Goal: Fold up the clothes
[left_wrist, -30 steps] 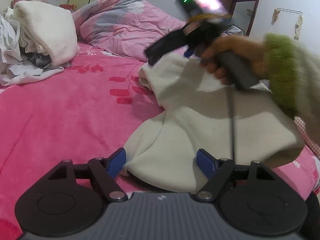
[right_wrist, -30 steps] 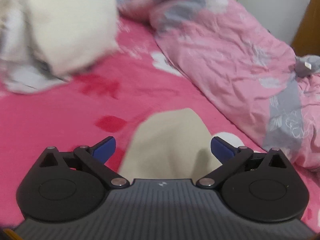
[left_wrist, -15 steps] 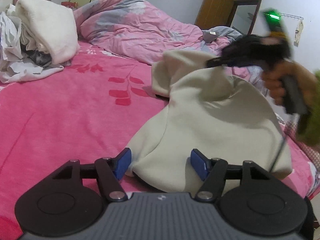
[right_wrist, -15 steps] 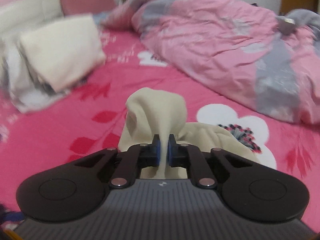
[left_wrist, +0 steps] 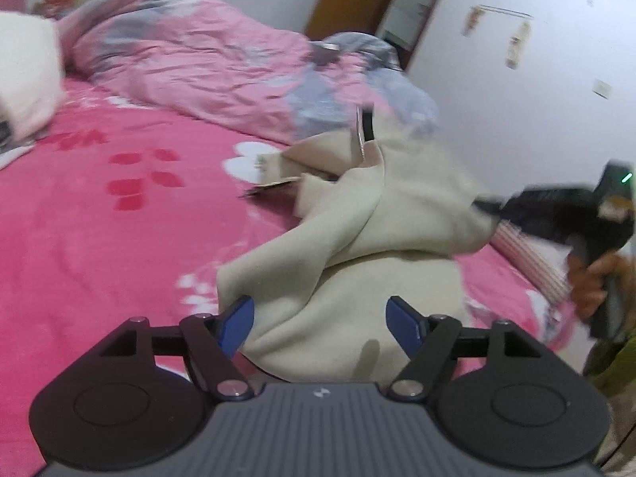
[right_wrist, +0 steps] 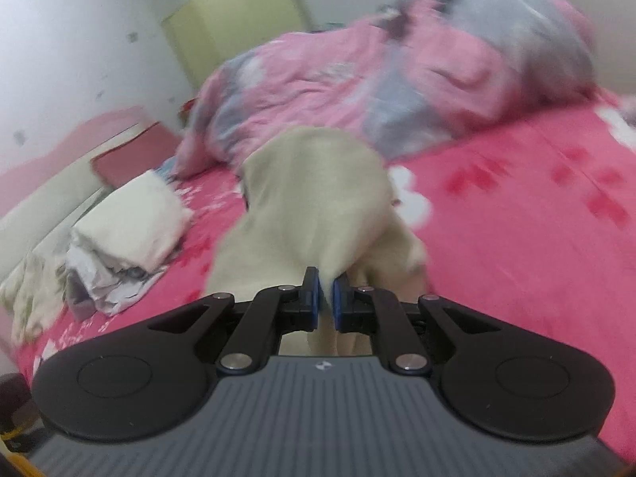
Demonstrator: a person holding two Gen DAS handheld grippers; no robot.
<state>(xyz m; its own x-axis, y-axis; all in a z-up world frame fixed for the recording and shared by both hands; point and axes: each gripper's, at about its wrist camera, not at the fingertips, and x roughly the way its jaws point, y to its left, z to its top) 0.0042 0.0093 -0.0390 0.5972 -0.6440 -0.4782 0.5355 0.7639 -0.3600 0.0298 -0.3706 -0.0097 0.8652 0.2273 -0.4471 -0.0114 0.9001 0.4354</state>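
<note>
Cream garment is now being pulled sideways by the right gripper, freshly clamped on it, while the left gripper, jaws reopening, is straddling its hem unpinched.

A bed under a bright pink fleece sheet with red and white flowers fills the room; behind it, white plaster walls, an orange-brown wooden door, pale yellow-green wardrobe doors
</note>
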